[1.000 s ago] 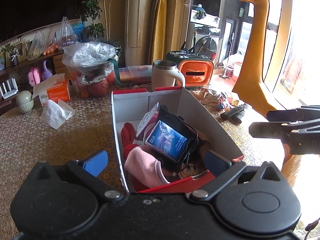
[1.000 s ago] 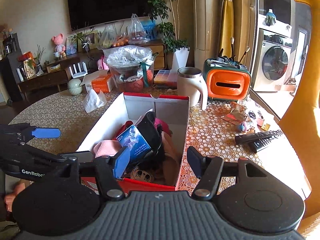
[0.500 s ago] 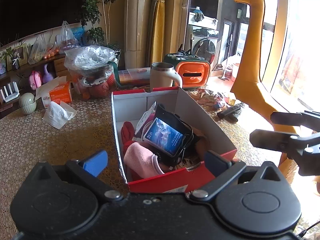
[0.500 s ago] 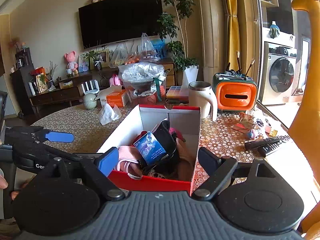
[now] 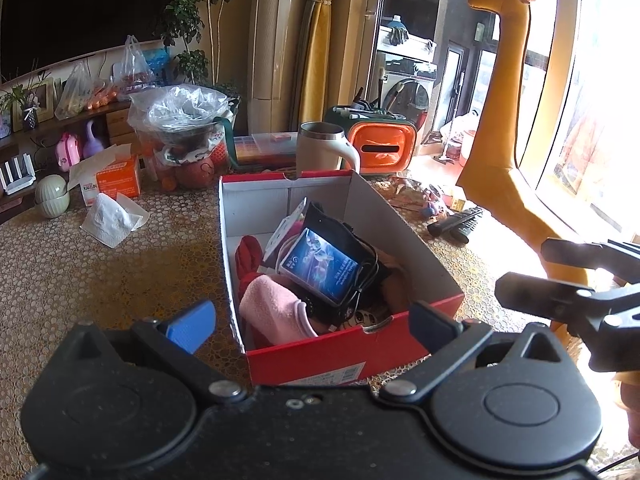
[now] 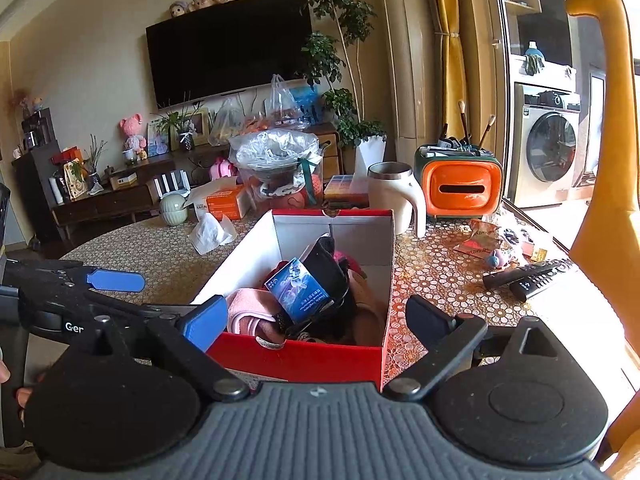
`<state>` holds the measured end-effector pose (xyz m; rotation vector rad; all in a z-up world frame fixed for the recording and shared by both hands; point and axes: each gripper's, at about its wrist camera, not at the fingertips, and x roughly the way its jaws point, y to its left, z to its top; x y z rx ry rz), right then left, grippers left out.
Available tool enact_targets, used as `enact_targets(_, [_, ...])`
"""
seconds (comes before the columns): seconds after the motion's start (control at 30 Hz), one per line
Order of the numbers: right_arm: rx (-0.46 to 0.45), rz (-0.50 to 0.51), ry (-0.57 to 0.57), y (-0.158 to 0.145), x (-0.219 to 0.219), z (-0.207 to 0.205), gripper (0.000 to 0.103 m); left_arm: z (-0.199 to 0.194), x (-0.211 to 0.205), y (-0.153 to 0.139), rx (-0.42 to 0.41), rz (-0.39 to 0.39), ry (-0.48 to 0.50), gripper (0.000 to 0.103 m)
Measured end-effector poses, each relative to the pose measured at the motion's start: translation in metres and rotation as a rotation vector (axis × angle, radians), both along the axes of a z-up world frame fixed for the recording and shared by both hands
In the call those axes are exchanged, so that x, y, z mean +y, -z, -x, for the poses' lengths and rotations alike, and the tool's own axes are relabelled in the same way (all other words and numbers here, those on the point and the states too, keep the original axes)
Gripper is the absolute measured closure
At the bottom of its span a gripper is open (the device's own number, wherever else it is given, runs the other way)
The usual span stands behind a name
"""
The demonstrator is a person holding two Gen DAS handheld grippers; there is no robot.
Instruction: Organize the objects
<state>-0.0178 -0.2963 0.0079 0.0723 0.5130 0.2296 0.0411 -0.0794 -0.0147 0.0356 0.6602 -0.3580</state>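
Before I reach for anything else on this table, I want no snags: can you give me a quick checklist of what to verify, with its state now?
1. Right gripper empty, jaws wide after just opening: ok.
2. Left gripper open, nothing between its fingers: ok.
3. Shoebox upright on the table: ok.
4. Room left in the shoebox: not ok, the blue packet and pink cloth are piled high.
5. Remotes still out on the table: not ok.
6. Mug empty: cannot tell.

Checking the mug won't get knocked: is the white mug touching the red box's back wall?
Cannot tell. In the right wrist view the mug stands behind the box's far corner, overlapping its rim; no gap or contact shows.
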Motion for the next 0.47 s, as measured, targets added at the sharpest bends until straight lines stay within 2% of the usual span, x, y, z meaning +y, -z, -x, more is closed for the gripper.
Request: enact_targets(0.47, [0.03, 0.002, 0.012, 0.0024, 0.0007, -0.0014, 0.007, -0.0008, 0.0012, 0.0006, -0.003, 0.013, 0.012, 0.0])
